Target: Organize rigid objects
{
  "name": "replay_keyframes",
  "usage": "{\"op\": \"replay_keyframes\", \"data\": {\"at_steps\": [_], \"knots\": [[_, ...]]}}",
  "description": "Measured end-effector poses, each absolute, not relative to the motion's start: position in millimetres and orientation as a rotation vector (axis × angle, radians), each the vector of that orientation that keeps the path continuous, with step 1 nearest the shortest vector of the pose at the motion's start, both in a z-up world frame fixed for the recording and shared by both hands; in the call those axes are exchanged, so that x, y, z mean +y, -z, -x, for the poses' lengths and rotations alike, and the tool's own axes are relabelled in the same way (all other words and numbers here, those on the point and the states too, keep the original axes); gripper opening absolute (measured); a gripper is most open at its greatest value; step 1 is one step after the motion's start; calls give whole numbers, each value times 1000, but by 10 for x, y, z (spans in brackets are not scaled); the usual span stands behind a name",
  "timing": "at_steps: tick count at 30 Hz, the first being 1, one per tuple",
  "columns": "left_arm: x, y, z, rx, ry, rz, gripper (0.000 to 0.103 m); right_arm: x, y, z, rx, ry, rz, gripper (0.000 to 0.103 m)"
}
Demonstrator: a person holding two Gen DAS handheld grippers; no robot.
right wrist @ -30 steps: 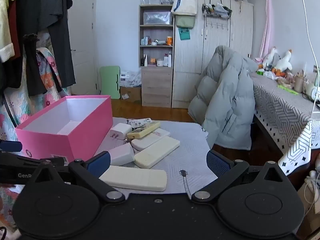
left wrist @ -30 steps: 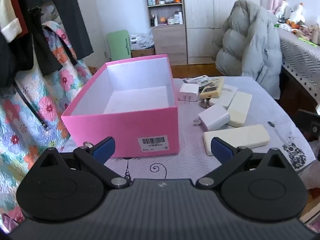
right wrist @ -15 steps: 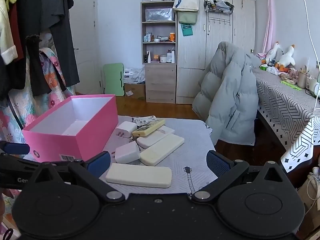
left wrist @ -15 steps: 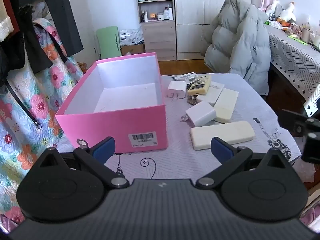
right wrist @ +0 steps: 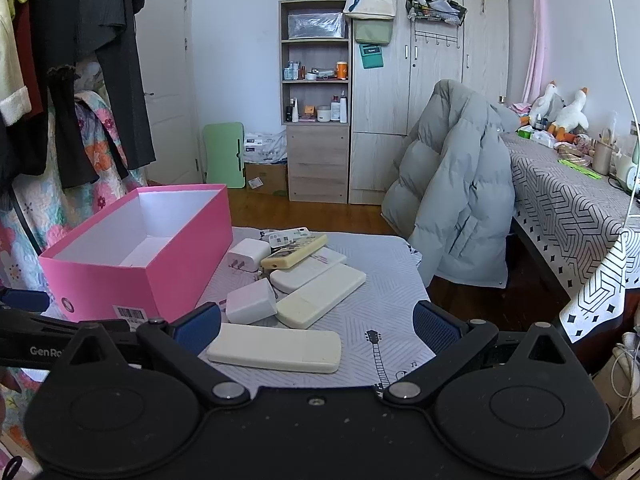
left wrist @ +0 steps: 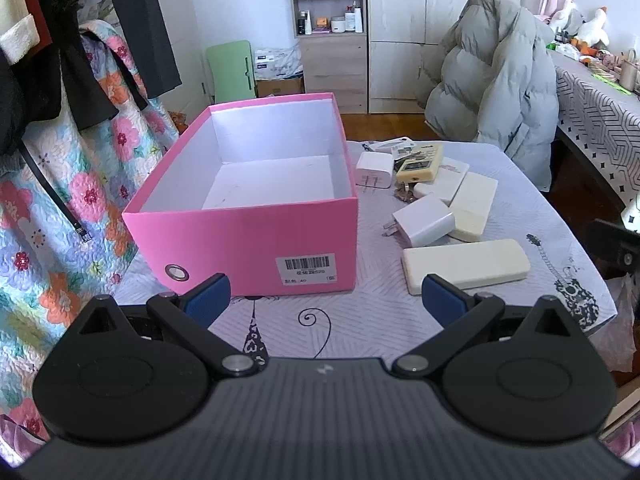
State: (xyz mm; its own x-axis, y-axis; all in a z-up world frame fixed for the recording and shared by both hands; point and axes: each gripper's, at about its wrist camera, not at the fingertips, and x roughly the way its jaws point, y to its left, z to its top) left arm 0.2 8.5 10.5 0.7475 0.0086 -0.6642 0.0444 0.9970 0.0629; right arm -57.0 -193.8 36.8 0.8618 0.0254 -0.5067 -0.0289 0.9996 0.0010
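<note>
Left tool (left wrist: 326, 298) and right tool (right wrist: 318, 322) both gape wide, holding nothing.

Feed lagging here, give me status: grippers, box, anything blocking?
Left gripper open, empty. Right gripper open, empty. Pink box empty; remotes and chargers on table beside it. Nothing blocking.

a white-walled bedroom with a wooden floor (right wrist: 320, 216) is shown in daylight. straight ahead, an open shelf unit (right wrist: 315, 96) is set beside a pale wardrobe (right wrist: 428, 92). to the right, a grey puffer jacket (right wrist: 456, 200) is draped near a patterned desk (right wrist: 568, 204). dark clothes (right wrist: 100, 72) are hung at left.
</note>
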Motion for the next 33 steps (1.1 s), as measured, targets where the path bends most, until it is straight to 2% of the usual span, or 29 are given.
{"op": "replay_keyframes", "data": {"at_steps": [33], "knots": [[129,-87,-33,744,4,-52,103,-1977,-266,556,554,-33,-8,103]]}}
